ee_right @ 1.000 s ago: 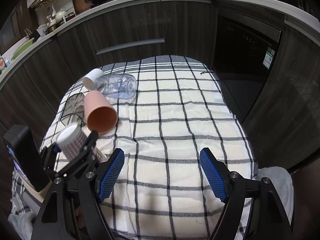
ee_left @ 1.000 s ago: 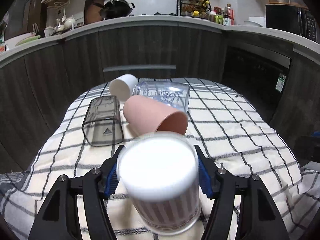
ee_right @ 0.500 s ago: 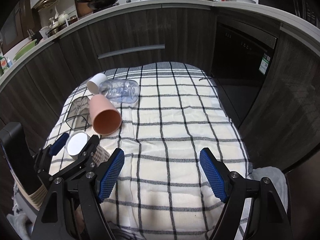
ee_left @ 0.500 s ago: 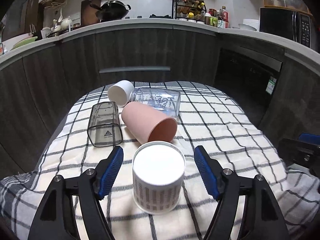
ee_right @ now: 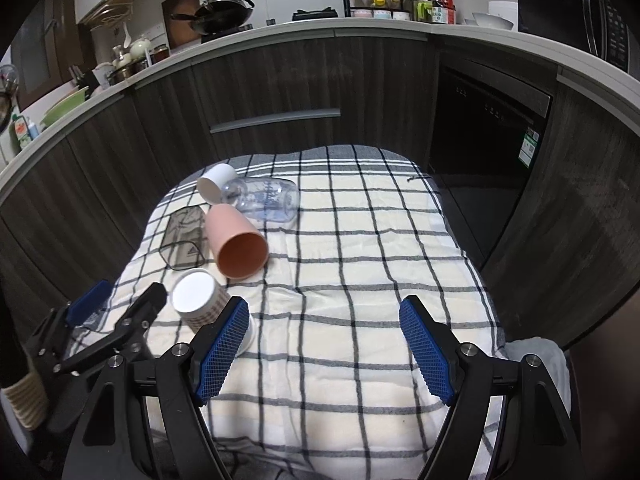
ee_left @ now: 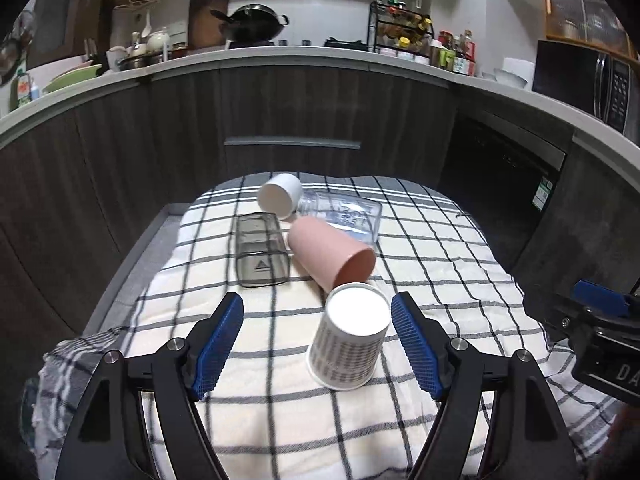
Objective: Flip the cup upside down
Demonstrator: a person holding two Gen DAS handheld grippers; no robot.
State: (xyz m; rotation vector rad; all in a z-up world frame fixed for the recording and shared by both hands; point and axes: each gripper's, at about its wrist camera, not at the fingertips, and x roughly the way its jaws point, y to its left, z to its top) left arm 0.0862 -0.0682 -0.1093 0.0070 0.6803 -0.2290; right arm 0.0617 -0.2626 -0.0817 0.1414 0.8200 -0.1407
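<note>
Two sets of tongs, both spread wide and gripping nothing, are what I watch from my remote station: my left gripper (ee_left: 318,340) frames the patterned paper cup (ee_left: 349,336), which stands rim-down, white base up, on the checked cloth (ee_left: 420,280), closer to the right-hand pad yet touching neither. My right gripper (ee_right: 325,344) hangs over bare cloth. Just beyond the cup lie a pink cup (ee_left: 330,254), a smoky square container (ee_left: 260,254), a clear bottle (ee_left: 344,216) and a white cup (ee_left: 280,196), all on their sides
</note>
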